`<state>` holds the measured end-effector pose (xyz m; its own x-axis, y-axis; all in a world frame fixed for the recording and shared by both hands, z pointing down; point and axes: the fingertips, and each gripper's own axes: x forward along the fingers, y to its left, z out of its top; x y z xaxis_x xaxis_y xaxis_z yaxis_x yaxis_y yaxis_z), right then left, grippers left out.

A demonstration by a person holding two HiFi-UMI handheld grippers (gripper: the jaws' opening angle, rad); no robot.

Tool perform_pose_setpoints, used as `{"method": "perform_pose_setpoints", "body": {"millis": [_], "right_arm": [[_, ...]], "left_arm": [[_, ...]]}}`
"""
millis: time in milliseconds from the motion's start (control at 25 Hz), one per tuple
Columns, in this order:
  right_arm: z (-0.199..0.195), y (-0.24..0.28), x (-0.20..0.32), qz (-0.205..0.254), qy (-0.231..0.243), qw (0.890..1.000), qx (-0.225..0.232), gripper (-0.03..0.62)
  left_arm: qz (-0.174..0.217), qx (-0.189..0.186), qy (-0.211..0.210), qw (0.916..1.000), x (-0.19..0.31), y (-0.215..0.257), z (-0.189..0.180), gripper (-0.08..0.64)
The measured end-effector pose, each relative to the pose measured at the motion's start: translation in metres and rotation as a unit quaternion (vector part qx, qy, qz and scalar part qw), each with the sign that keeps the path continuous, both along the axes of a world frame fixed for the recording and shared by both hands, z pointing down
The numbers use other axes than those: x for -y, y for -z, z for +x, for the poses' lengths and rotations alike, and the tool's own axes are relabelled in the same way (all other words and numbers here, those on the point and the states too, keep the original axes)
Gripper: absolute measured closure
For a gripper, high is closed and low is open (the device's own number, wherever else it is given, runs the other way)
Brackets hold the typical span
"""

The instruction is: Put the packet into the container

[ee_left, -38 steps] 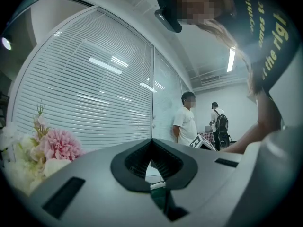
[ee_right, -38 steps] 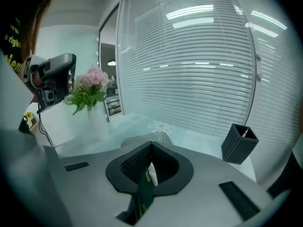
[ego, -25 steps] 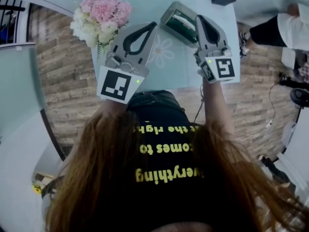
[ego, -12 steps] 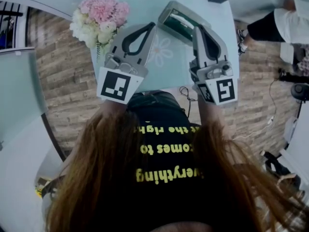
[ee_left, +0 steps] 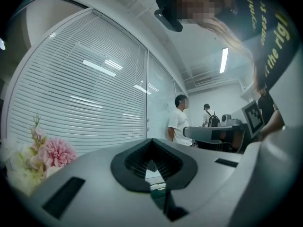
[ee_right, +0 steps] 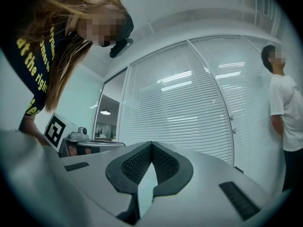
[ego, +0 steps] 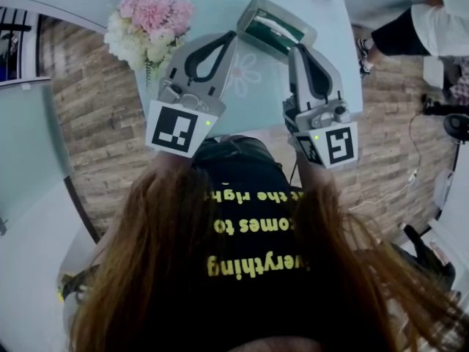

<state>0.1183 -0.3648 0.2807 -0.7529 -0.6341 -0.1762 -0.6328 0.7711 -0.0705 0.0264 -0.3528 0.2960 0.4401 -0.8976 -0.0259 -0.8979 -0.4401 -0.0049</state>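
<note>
**Right gripper** [ego: 299, 48]: jaws pressed together, nothing between them; its own view [ee_right: 151, 144] shows the ribbed pads meeting at the tip with only window blinds beyond.

**Left gripper** [ego: 231, 37]: jaws likewise closed on nothing, confirmed in its own view [ee_left: 151, 141].

**Container** [ego: 253, 17]: grey, rectangular and open-topped, on the table [ego: 249, 94]. It lies just ahead of the right gripper's tips and a little to their left, and ahead and to the right of the left gripper's tips. I judge the right gripper the nearer. Its long axis runs slantwise across the line the right gripper points along, not in line with it. It appears in neither gripper view.

**Packet** [ego: 277, 34]: I read the green item lying inside the container, along its length, as this. By my reading it is already in place, though its detail is too small to confirm.

**Flowers** [ego: 150, 20]: ahead and to the left of the left gripper, clear of the container.
</note>
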Motion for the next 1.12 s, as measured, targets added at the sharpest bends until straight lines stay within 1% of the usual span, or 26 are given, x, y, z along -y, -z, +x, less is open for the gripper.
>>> {"method": "perform_pose_setpoints", "body": {"millis": [160, 360, 520, 1120], "right_arm": [[0.002, 0.001, -0.004, 0.007, -0.005, 1.0, 0.003, 0.571], [0.003, -0.001, -0.011, -0.001, -0.009, 1.0, -0.006, 0.571], [0.003, 0.0, -0.014, 0.001, -0.009, 1.0, -0.007, 0.571], [-0.004, -0.003, -0.023, -0.006, -0.004, 1.0, -0.01, 0.571]], "left_arm": [[0.002, 0.003, -0.008, 1.0, -0.004, 0.001, 0.004, 0.558], [0.006, 0.005, -0.017, 0.9998, -0.008, 0.003, 0.008, 0.558], [0.005, 0.006, -0.024, 0.9997, -0.011, 0.002, 0.011, 0.558], [0.008, 0.004, -0.035, 0.9993, -0.02, 0.003, 0.013, 0.558]]}}
